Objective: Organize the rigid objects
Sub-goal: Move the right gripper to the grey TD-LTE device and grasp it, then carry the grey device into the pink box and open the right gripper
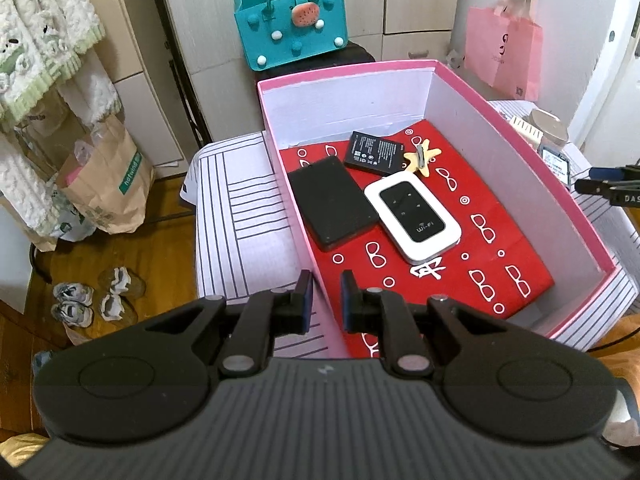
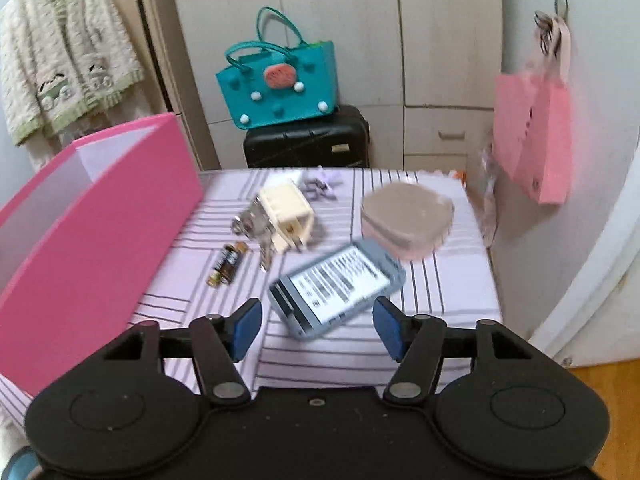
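Note:
The pink box (image 1: 576, 216) stands on the striped table; its outer wall shows in the right wrist view (image 2: 92, 232). Inside lie a black flat case (image 1: 332, 204), a white Wi-Fi router (image 1: 412, 218), a black battery pack (image 1: 374, 152) and a yellow star clip (image 1: 420, 158). My left gripper (image 1: 326, 300) straddles the box's near left wall, jaws a little apart, nothing held. My right gripper (image 2: 316, 328) is open just in front of a grey labelled hard drive (image 2: 336, 286). Beyond lie AA batteries (image 2: 226, 264), keys (image 2: 250, 224), a cream plug adapter (image 2: 290, 216) and a taupe round case (image 2: 404, 216).
A teal bag (image 2: 280, 84) sits on a black suitcase (image 2: 308, 138) behind the table. A pink paper bag (image 2: 536, 140) hangs on the right wall. A brown paper bag (image 1: 108, 184) and slippers (image 1: 92, 296) are on the floor at left. The striped tablecloth (image 1: 240, 216) covers the table.

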`<state>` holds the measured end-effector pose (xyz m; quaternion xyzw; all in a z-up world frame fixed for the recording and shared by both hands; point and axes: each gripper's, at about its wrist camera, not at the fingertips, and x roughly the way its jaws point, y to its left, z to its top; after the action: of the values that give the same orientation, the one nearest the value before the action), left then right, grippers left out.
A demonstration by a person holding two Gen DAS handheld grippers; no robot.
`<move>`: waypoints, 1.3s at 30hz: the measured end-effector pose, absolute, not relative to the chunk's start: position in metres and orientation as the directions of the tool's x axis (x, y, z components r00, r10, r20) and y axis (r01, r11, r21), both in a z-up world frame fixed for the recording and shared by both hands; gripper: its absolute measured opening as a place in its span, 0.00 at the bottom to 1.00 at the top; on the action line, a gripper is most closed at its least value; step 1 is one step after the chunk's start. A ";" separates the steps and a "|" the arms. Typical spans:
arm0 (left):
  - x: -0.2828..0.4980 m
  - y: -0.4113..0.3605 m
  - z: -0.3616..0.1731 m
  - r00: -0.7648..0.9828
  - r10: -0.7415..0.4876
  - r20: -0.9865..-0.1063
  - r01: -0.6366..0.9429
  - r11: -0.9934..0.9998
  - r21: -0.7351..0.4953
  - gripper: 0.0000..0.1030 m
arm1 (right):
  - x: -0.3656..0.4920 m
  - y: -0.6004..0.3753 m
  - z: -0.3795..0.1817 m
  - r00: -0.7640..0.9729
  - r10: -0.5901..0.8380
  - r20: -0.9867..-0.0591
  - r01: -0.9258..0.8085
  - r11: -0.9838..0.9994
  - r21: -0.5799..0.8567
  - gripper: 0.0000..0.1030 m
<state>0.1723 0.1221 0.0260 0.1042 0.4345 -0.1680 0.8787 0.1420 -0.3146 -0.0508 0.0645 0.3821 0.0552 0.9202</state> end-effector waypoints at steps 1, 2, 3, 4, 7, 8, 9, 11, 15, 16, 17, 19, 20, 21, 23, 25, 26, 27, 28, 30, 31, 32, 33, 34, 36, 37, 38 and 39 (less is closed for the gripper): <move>0.173 0.122 0.026 0.568 -0.202 -0.798 0.386 0.922 0.041 0.13 | 0.144 -0.315 -0.056 0.700 0.153 -0.698 -0.045 0.984 0.170 0.71; 0.173 0.122 0.026 0.568 -0.201 -0.798 0.385 0.922 0.042 0.13 | 0.146 -0.315 -0.060 0.697 0.154 -0.700 -0.039 0.983 0.177 0.72; 0.173 0.122 0.026 0.568 -0.202 -0.798 0.386 0.922 0.041 0.13 | 0.146 -0.316 -0.063 0.694 0.159 -0.702 -0.038 0.982 0.185 0.73; 0.173 0.121 0.026 0.567 -0.202 -0.798 0.386 0.922 0.040 0.13 | 0.149 -0.315 -0.065 0.691 0.167 -0.703 -0.038 0.980 0.196 0.74; 0.173 0.121 0.025 0.567 -0.204 -0.798 0.382 0.924 0.035 0.13 | 0.161 -0.317 -0.070 0.693 0.202 -0.693 -0.039 0.969 0.243 0.84; 0.173 0.122 0.025 0.566 -0.209 -0.798 0.381 0.924 0.029 0.13 | 0.166 -0.316 -0.072 0.697 0.206 -0.687 -0.041 0.968 0.248 0.84; 0.173 0.123 0.025 0.564 -0.216 -0.797 0.382 0.924 0.020 0.13 | 0.171 -0.314 -0.074 0.702 0.200 -0.683 -0.042 0.970 0.241 0.89; 0.174 0.126 0.025 0.561 -0.230 -0.796 0.385 0.923 0.005 0.13 | 0.182 -0.307 -0.077 0.722 0.160 -0.673 -0.054 0.983 0.175 0.90; 0.177 0.127 0.024 0.555 -0.232 -0.799 0.392 0.920 0.006 0.13 | 0.198 -0.299 -0.086 0.716 0.166 -0.678 -0.075 0.984 0.162 0.93; 0.177 0.126 0.024 0.556 -0.230 -0.799 0.394 0.919 0.010 0.13 | 0.199 -0.297 -0.087 0.726 0.162 -0.668 -0.074 0.985 0.158 0.94; 0.177 0.126 0.024 0.557 -0.229 -0.798 0.395 0.919 0.012 0.13 | 0.199 -0.293 -0.088 0.729 0.153 -0.667 -0.079 0.987 0.140 0.94; 0.177 0.127 0.023 0.557 -0.230 -0.798 0.395 0.918 0.012 0.13 | 0.200 -0.284 -0.089 0.733 0.115 -0.671 -0.090 0.993 0.073 0.92; 0.177 0.126 0.023 0.556 -0.229 -0.799 0.397 0.918 0.013 0.13 | 0.197 -0.281 -0.090 0.739 0.096 -0.667 -0.094 0.995 0.039 0.87; 0.178 0.125 0.021 0.554 -0.221 -0.803 0.398 0.917 0.022 0.12 | 0.194 -0.280 -0.088 0.748 0.082 -0.659 -0.088 0.996 0.023 0.79; 0.176 0.121 0.020 0.551 -0.197 -0.811 0.399 0.916 0.049 0.11 | 0.187 -0.283 -0.083 0.738 0.059 -0.672 -0.050 0.998 0.033 0.70; 0.173 0.116 0.021 0.557 -0.181 -0.811 0.408 0.910 0.077 0.11 | 0.180 -0.285 -0.078 0.719 0.056 -0.692 -0.045 0.998 0.033 0.63; 0.173 0.116 0.022 0.559 -0.175 -0.810 0.411 0.907 0.087 0.10 | 0.175 -0.287 -0.077 0.712 0.056 -0.700 -0.046 0.998 0.033 0.63; 0.172 0.115 0.022 0.560 -0.170 -0.811 0.415 0.905 0.097 0.10 | 0.170 -0.289 -0.075 0.705 0.057 -0.707 -0.042 0.998 0.039 0.63; 0.172 0.115 0.022 0.560 -0.168 -0.811 0.417 0.904 0.101 0.10 | 0.166 -0.291 -0.074 0.698 0.063 -0.713 -0.042 0.998 0.047 0.63; 0.172 0.115 0.022 0.560 -0.168 -0.812 0.424 0.899 0.106 0.10 | 0.157 -0.295 -0.073 0.678 0.087 -0.730 -0.056 0.996 0.067 0.63; 0.172 0.115 0.022 0.561 -0.166 -0.811 0.424 0.899 0.109 0.10 | 0.154 -0.296 -0.073 0.666 0.100 -0.739 -0.058 0.995 0.081 0.63; 0.172 0.115 0.022 0.561 -0.165 -0.811 0.422 0.900 0.108 0.10 | 0.152 -0.298 -0.072 0.653 0.112 -0.749 -0.071 0.994 0.086 0.63; 0.172 0.114 0.022 0.562 -0.162 -0.811 0.419 0.901 0.110 0.10 | 0.151 -0.297 -0.071 0.644 0.113 -0.757 -0.082 0.994 0.078 0.63; 0.172 0.114 0.022 0.563 -0.161 -0.811 0.417 0.902 0.111 0.10 | 0.151 -0.296 -0.071 0.637 0.107 -0.763 -0.089 0.994 0.065 0.63; 0.172 0.114 0.021 0.565 -0.157 -0.810 0.411 0.905 0.111 0.10 | 0.152 -0.291 -0.072 0.636 0.099 -0.766 -0.102 0.994 0.043 0.65; 0.171 0.114 0.021 0.567 -0.153 -0.809 0.407 0.906 0.114 0.10 | 0.154 -0.291 -0.072 0.635 0.106 -0.765 -0.110 0.993 0.046 0.65; 0.171 0.114 0.021 0.568 -0.150 -0.809 0.405 0.907 0.116 0.10 | 0.155 -0.292 -0.072 0.637 0.119 -0.761 -0.116 0.992 0.058 0.63; 0.171 0.113 0.021 0.568 -0.148 -0.809 0.401 0.909 0.115 0.10 | 0.156 -0.294 -0.072 0.640 0.124 -0.758 -0.116 0.991 0.064 0.62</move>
<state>0.1707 0.1134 0.0213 0.1445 0.4372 -0.1571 0.8737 0.1556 -0.2936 -0.0721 0.0048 0.4189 0.0662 0.9056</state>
